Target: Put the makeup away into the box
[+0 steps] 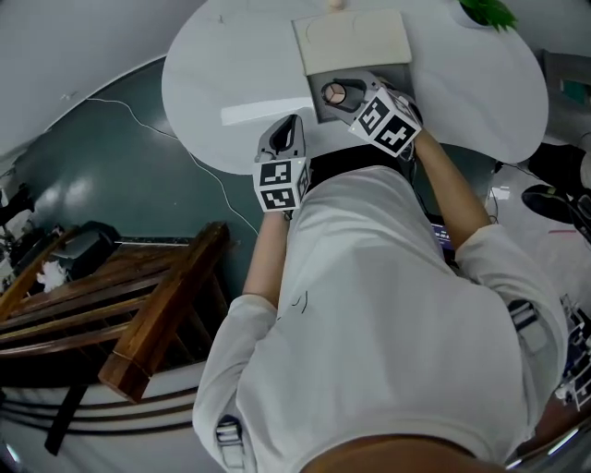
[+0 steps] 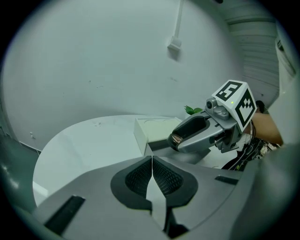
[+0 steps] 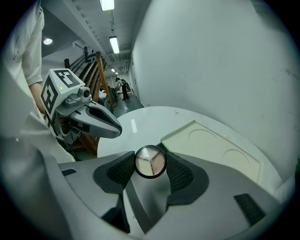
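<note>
A round makeup compact with a clear lid and beige shades sits between the pads of my right gripper, which is shut on it. In the head view the compact hangs over the grey inside of the open box, whose cream lid lies flat behind it. My left gripper is shut with nothing in it. It hovers at the table's near edge, left of the box. From there I see the right gripper over the box.
The box stands on a round white table. A green plant sits at the far right rim. A wooden rack stands on the dark floor to the left, and a thin cable runs across the floor.
</note>
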Tool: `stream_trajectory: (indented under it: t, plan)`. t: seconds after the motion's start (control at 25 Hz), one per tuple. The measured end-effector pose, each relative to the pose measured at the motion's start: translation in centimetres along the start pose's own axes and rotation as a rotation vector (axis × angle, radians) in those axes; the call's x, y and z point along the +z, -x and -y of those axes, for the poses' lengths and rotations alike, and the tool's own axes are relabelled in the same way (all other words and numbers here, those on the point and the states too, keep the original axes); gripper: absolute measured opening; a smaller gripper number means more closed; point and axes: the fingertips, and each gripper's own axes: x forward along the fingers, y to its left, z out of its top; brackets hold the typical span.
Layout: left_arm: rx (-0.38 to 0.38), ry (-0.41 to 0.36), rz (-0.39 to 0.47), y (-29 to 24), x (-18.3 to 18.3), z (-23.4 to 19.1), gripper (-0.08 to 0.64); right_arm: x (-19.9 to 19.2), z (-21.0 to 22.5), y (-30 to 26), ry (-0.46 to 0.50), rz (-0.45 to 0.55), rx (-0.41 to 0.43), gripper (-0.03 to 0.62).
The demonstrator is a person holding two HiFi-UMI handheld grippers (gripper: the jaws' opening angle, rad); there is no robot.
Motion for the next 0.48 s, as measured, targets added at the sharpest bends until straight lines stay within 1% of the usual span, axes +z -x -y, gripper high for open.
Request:
stream_trajectory:
  t: [0.2,0.32,0.48]
  plan:
    - [-0.005,0.005,-0.005,-0.7,0.1,0.4,0.023,-1.9,0.8,-0.5,0.014,-0.065,0.014,0.212]
    - [-0.001,0.008,-0.010,-0.7,-0.3,0.6,0.023,-2.8,0.7,-0.9,0.040,-0.094,0.025,0.212]
    - [0.012,0.019,-0.015,-0.6,-0.7,0.3,0.023,-3.4,0.4,-1.5,0.042,-0.117,0.041,0.212]
